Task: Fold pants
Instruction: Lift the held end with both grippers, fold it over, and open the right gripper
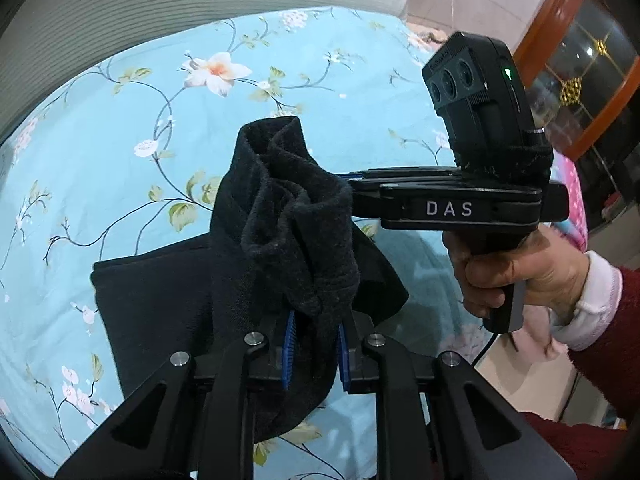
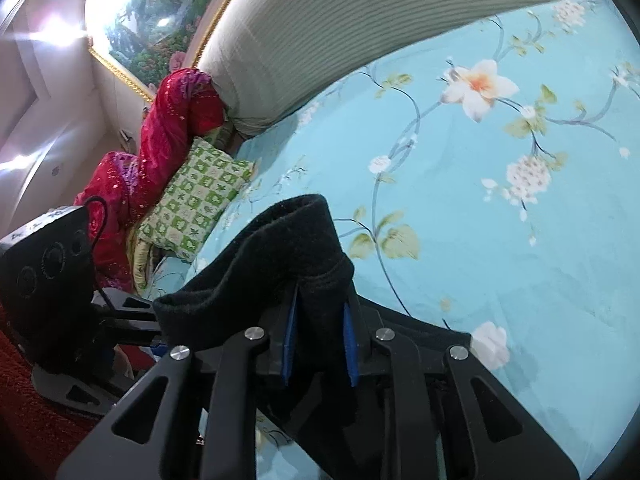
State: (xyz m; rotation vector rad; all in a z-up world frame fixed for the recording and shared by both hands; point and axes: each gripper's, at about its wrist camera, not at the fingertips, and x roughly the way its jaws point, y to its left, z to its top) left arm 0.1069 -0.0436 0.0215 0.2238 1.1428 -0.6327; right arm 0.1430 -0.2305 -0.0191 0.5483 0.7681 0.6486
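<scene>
Left gripper (image 1: pixel 316 344) fingers clenched on a bunched edge of the black pants (image 1: pixel 172 304), blue pads pinching thick fleecy cloth, the rest lying flat and dark on the bed (image 1: pixel 120 152) below. Right gripper (image 2: pixel 320 340) likewise grasping a soft rolled hem of the same pants, both pinches close together, probably to carry one end over for a fold. Bed sheet smooth, light blue, floral print; ribbed grey headboard (image 2: pixel 320 20) behind.
</scene>
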